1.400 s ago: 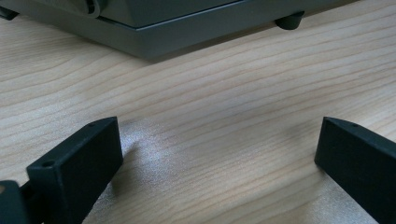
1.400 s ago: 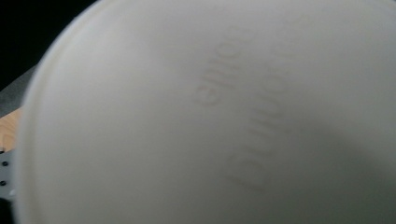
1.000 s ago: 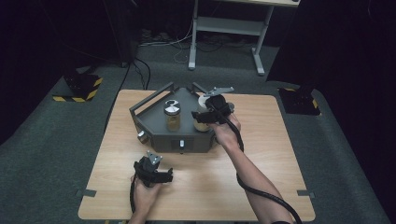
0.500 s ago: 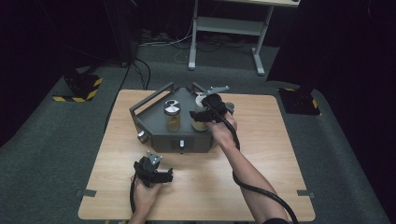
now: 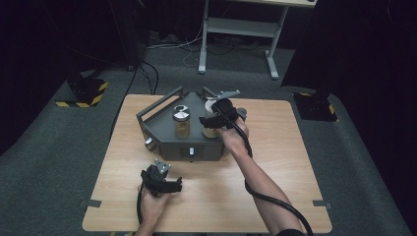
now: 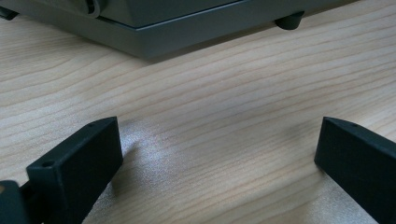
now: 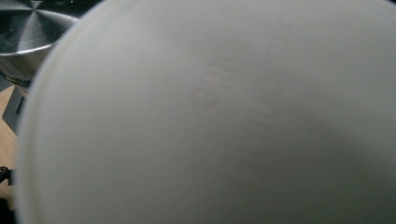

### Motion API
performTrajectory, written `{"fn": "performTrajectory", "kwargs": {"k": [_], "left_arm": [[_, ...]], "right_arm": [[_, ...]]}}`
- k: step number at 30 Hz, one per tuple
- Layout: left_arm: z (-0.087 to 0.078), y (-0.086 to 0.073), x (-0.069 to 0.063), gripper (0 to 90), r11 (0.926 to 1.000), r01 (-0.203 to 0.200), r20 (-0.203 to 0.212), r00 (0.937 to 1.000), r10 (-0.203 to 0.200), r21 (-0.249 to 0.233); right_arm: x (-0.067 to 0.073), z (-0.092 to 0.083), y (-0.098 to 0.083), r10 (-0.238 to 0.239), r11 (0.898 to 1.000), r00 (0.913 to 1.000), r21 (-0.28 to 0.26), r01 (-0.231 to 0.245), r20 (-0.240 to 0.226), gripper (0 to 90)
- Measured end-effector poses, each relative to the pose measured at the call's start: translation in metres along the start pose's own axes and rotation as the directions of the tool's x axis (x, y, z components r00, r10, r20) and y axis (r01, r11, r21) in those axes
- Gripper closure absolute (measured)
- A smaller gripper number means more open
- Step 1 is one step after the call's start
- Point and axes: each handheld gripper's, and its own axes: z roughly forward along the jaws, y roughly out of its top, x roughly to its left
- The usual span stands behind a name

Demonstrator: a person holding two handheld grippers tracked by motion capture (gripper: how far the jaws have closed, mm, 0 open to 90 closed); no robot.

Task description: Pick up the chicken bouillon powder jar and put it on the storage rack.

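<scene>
While the left tool [image 5: 162,181] idles apart at lower left, the right tool [image 5: 215,119] sits clamped on the upright white-lidded jar [image 5: 210,129] at centre.

The high view looks forward and down on the whole table [image 5: 295,196] from above its near edge. The left gripper view sits low over the wood, facing the tray's [image 6: 187,28] base at the top of its frame. The right gripper view is pressed close against a white lid [image 7: 224,121], with the steel lid [image 7: 28,32] at upper left; both lids and the tray appear at the high view's centre.
</scene>
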Motion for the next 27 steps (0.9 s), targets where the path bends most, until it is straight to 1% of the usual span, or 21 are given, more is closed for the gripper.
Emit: {"fn": "performTrajectory", "kwargs": {"k": [9, 10, 12, 15, 17, 22, 27], "left_arm": [[0.0, 0.0, 0.0, 0.8, 1.0, 0.0, 0.0, 1.0, 0.0, 0.0], [0.0, 0.0, 0.0, 0.8, 1.0, 0.0, 0.0, 1.0, 0.0, 0.0], [0.0, 0.0, 0.0, 0.8, 1.0, 0.0, 0.0, 1.0, 0.0, 0.0], [0.0, 0.0, 0.0, 0.8, 1.0, -0.002, 0.001, 1.0, 0.002, 0.001], [0.0, 0.0, 0.0, 0.8, 1.0, -0.002, 0.0, 1.0, 0.002, 0.001], [0.0, 0.0, 0.0, 0.8, 1.0, -0.001, 0.001, 1.0, 0.001, 0.002], [0.0, 0.0, 0.0, 0.9, 1.0, -0.001, 0.001, 1.0, 0.001, 0.0]], "right_arm": [[-0.002, 0.0, -0.001, 0.008, 1.0, 1.0, 0.0, -0.008, -0.006, 30.9], [-0.002, 0.0, -0.001, 0.009, 1.0, 0.9999, 0.0, -0.009, -0.009, 29.4], [-0.001, 0.0, -0.002, 0.01, 1.0, 0.9999, -0.004, -0.01, -0.007, 23.4], [0.003, -0.001, -0.004, 0.007, 1.0, 1.0, -0.021, -0.006, 0.005, 15.7], [0.007, -0.002, -0.005, 0.002, 1.0, 0.9998, -0.028, -0.001, 0.018, 12.2], [0.011, -0.007, -0.01, 0.0, 0.999, 0.9992, -0.052, 0.002, 0.039, 7.3], [0.009, -0.01, -0.013, 0.003, 0.999, 0.9992, -0.049, -0.001, 0.039, 5.5]]}}
